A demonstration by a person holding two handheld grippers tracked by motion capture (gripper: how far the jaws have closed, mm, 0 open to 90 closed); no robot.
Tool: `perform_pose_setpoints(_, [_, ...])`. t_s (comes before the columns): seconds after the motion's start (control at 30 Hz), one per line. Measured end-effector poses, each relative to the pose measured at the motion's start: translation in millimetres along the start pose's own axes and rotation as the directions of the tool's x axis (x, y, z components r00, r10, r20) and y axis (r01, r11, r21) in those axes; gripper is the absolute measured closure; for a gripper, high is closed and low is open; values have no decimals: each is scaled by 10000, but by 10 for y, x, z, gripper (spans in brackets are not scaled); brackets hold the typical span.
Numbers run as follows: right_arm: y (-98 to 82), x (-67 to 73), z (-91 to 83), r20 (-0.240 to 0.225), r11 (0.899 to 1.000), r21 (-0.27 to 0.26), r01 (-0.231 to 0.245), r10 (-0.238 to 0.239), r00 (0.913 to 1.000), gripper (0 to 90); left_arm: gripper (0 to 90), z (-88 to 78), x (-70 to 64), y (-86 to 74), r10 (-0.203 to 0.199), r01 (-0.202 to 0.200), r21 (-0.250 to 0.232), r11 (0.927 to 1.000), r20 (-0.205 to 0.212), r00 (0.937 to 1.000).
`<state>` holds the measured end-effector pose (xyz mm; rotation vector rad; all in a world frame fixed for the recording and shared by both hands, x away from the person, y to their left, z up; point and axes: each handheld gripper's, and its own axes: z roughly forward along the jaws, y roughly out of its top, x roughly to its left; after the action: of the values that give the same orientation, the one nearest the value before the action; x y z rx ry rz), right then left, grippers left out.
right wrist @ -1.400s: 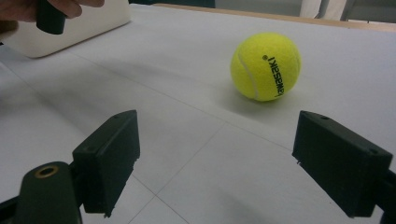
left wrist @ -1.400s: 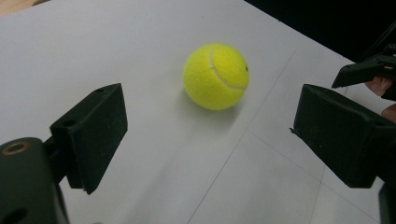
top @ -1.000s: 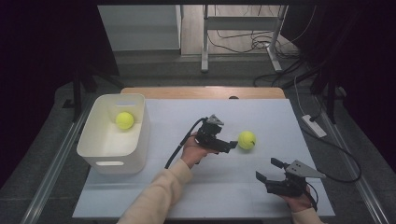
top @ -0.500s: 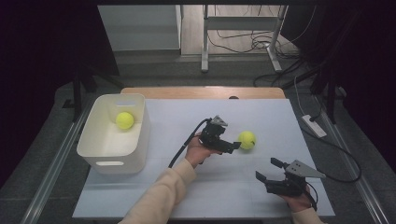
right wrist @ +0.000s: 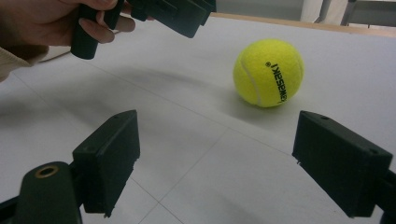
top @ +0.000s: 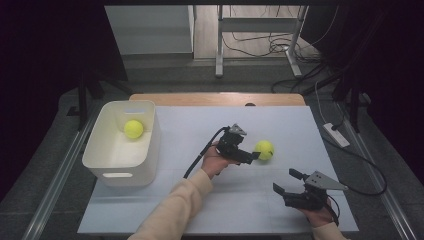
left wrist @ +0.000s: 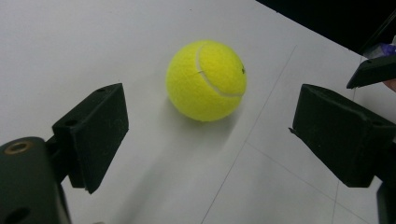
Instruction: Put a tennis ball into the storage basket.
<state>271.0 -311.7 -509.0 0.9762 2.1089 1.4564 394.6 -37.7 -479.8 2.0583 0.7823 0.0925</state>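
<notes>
A yellow tennis ball [top: 264, 149] rests on the white tabletop [top: 300, 125] right of centre. My left gripper [top: 253, 155] is just left of it, tips almost at the ball. In the left gripper view the ball [left wrist: 206, 80] lies a little ahead of the open jaws [left wrist: 215, 135], touching neither. A second yellow ball [top: 133, 128] lies inside the white bin [top: 150, 145] at the left. My right gripper [top: 284, 180] is near the front right, open and holding nothing. Its own view has the ball [right wrist: 268, 72] farther off and the left gripper [right wrist: 173, 14] at the top.
A wooden strip [top: 215, 98] runs along the table's far edge. A black cable [top: 200, 157] trails from the left gripper toward the front. Metal frame legs and loose cables [top: 260, 45] are on the floor beyond the table.
My left gripper has moved a little to the right, up to the loose ball. The right gripper and both balls have stayed where they were.
</notes>
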Motion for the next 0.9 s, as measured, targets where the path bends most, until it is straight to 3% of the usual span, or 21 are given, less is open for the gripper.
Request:
perform_pose_setpoints(0.43, [2, -13, -4, -83, 10000, -35, -36, 36, 10000, 147, 117, 116, -32, 63, 138, -138, 32, 9999, 94, 9999])
perform_pose_setpoints(0.9, [0, -21, -14, -54, 9999, -98, -103, 102, 9999, 147, 122, 256, -33, 76, 31, -31, 32, 10000, 69, 10000])
